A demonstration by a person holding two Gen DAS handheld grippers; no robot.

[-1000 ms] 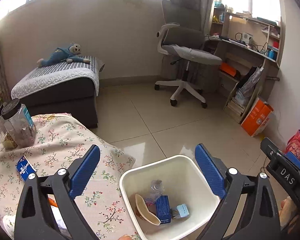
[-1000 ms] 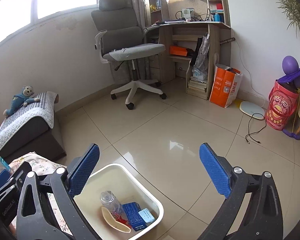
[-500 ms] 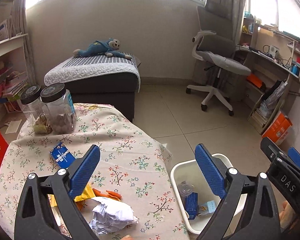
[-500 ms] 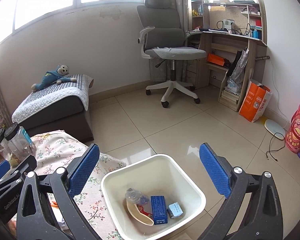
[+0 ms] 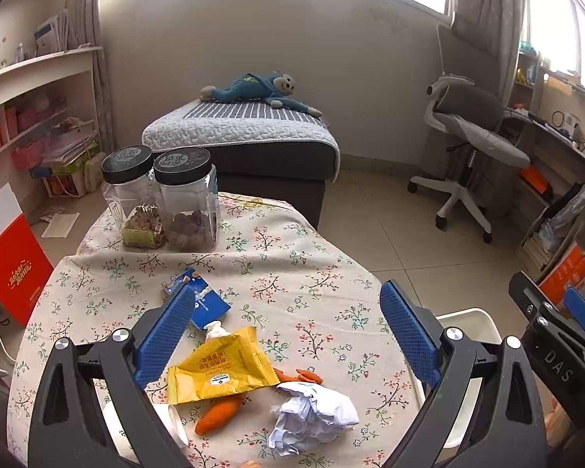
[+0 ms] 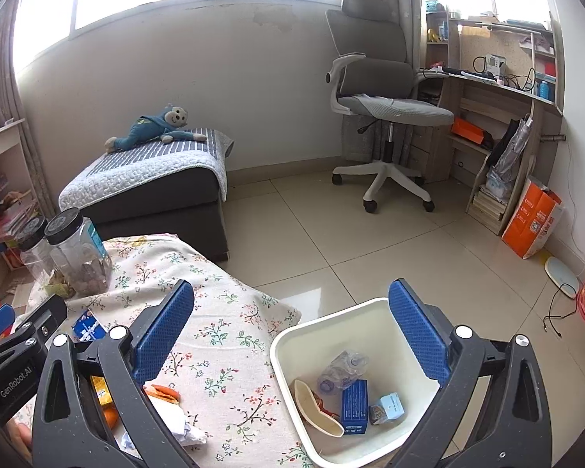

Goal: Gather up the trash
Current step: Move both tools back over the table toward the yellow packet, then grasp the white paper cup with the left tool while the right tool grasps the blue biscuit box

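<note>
Flowered tabletop point(image 5: 292, 257) filling the left view, with tiled floor beyond.

Judging the step: between pickups, choosing the next piece of trash. Holding nothing in either tool. Hovering the left tool point(image 5: 284, 331) over the tabletop's near edge, jaws spread wide, nothing between them. Hanging the right tool point(image 6: 290, 323) over the tabletop's right edge and the bin point(image 6: 331, 321), jaws likewise spread wide.

Counting the trash waiting on the tabletop:
- one yellow wrapper point(image 5: 220, 370), lying near the near edge, directly under the left tool
- one crumpled paper point(image 5: 312, 417), just beside the wrapper, toward the right edge
- at least two orange peel pieces point(image 5: 218, 415), one poking out from under the wrapper, one touching the paper
- one blue carton point(image 5: 208, 304), toward the middle, partly behind the left tool's finger
- one white cup point(image 5: 171, 423), mostly hidden at the near edge

Counting the bin's contents: one clear bottle point(image 6: 341, 368), one blue box point(image 6: 354, 405), one small pale box point(image 6: 388, 407), one cream curved piece point(image 6: 316, 409). Standing on the floor, touching or just beside the tabletop's right edge.

Judging the next move: lowering the left tool onto the wrapper or the paper, closing gently, since both are likely to be crushing and slipping, then carrying across to the bin.

Sitting at the far left corner: two black-lidded jars point(image 5: 187, 199), probably not trash.
</note>
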